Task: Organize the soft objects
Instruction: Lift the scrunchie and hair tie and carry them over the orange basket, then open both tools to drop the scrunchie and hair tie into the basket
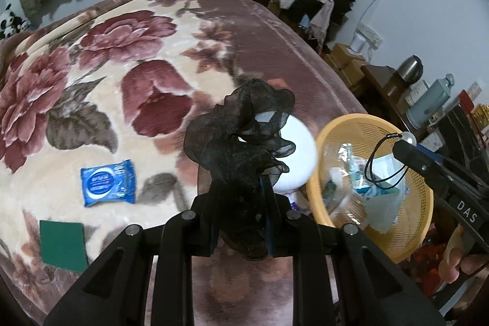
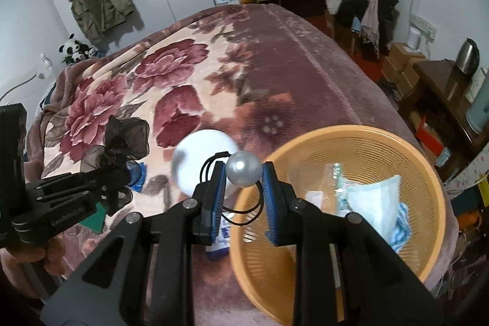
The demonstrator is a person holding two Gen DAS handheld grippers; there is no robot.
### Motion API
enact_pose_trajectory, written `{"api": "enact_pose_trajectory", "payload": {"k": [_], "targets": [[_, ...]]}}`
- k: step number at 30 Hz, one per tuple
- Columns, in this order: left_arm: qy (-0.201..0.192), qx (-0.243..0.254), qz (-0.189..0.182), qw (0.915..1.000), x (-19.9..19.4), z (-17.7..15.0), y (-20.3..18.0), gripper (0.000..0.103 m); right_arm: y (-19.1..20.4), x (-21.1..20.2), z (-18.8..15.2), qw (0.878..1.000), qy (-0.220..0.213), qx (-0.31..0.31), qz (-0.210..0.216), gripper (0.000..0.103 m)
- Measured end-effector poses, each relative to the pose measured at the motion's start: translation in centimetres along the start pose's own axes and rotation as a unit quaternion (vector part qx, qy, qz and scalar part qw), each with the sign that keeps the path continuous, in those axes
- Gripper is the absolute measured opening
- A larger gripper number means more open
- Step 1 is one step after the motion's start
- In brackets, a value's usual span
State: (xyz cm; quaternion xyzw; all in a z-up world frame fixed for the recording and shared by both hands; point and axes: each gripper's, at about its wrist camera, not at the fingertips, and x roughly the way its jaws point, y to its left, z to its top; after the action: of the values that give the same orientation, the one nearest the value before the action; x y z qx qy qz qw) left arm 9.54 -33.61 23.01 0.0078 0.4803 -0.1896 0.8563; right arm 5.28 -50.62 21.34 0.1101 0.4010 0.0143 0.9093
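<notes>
My left gripper is shut on a black sheer scrunchie, held above the floral blanket. In the right wrist view that left gripper sits at the left with the scrunchie bunched at its tip. My right gripper is shut on a pearl bead with black elastic hair-tie loops hanging below, just left of the orange mesh basket. In the left wrist view the right gripper holds the pearl over the basket.
The basket holds a face mask and clear wrappers. A white round object lies on the blanket by the basket. A blue wet-wipe pack and a green cloth lie at the left. A dresser and piled clothes stand at the right.
</notes>
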Motion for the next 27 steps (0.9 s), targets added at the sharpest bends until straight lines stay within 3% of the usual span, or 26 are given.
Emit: {"api": "enact_pose_trajectory", "payload": {"k": [16,22,23,24,25,26,27], "targets": [[0.017,0.075,-0.050,0.9958,2.1,0.5,-8.6,0.023,-6.2,-2.0,-0.9,0.998,-0.005,0.054,-0.043,0.025],[0.030,0.082,-0.072,0.9935,3.2,0.2,-10.4,0.024,-7.4,-2.2,-1.0,0.996,-0.007,0.066,-0.053,0.025],[0.033,0.084,-0.076,0.9931,3.4,0.1,-10.8,0.031,-7.6,-2.2,-1.0,0.996,-0.007,0.067,-0.055,0.025],[0.038,0.086,-0.084,0.9920,3.7,0.0,-11.1,0.048,-7.7,-2.2,-1.0,0.996,-0.007,0.069,-0.056,0.025],[0.045,0.088,-0.095,0.9906,4.0,-0.1,-11.5,0.058,-7.9,-2.1,-1.1,0.996,-0.007,0.071,-0.058,0.026],[0.051,0.088,-0.103,0.9895,4.2,-0.3,-11.7,0.079,-8.2,-2.0,-1.2,0.995,-0.007,0.075,-0.057,0.026],[0.051,0.086,-0.107,0.9892,4.2,-0.4,-11.7,0.093,-8.5,-2.0,-1.3,0.995,-0.009,0.080,-0.055,0.028]]}}
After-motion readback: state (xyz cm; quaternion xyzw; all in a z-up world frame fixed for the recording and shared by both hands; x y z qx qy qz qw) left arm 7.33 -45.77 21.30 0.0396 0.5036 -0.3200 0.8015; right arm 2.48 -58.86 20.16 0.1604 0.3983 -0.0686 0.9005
